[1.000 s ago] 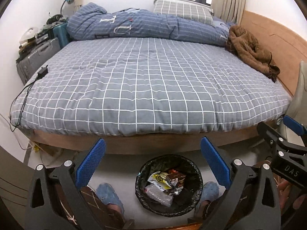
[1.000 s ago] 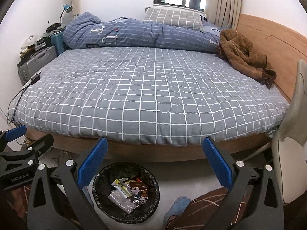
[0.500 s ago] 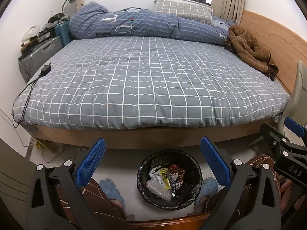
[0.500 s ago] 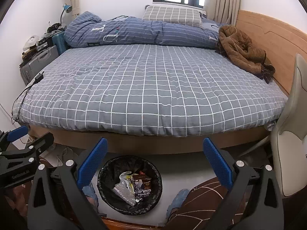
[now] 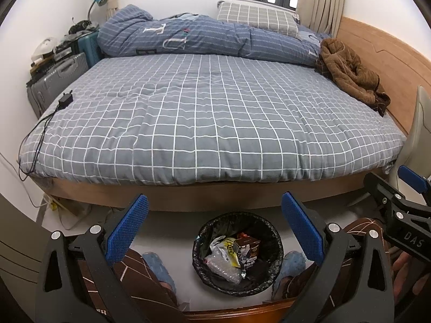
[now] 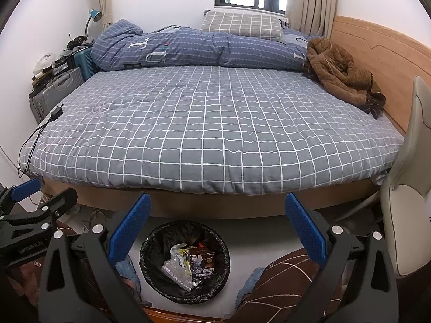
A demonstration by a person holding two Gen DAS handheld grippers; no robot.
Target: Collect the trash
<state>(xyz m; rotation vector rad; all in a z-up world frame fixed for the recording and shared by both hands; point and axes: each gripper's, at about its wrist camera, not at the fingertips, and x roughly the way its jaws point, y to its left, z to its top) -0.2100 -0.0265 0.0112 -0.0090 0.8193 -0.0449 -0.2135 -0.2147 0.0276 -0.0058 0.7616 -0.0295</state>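
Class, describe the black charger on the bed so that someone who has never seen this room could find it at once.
Start at the big bed with the grey, white-checked cover and go to its left edge, the side nearest the grey suitcase. There lies the charger, a small black block. Unlike anything else on the cover, it trails a thin black cord over the side.

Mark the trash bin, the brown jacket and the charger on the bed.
trash bin point(image 5: 277, 238), left wrist view, right rim.
brown jacket point(image 6: 340, 76), right wrist view, middle of the heap.
charger point(image 5: 65, 99), left wrist view, black plug body.

Trash bin mouth open between slippered feet.
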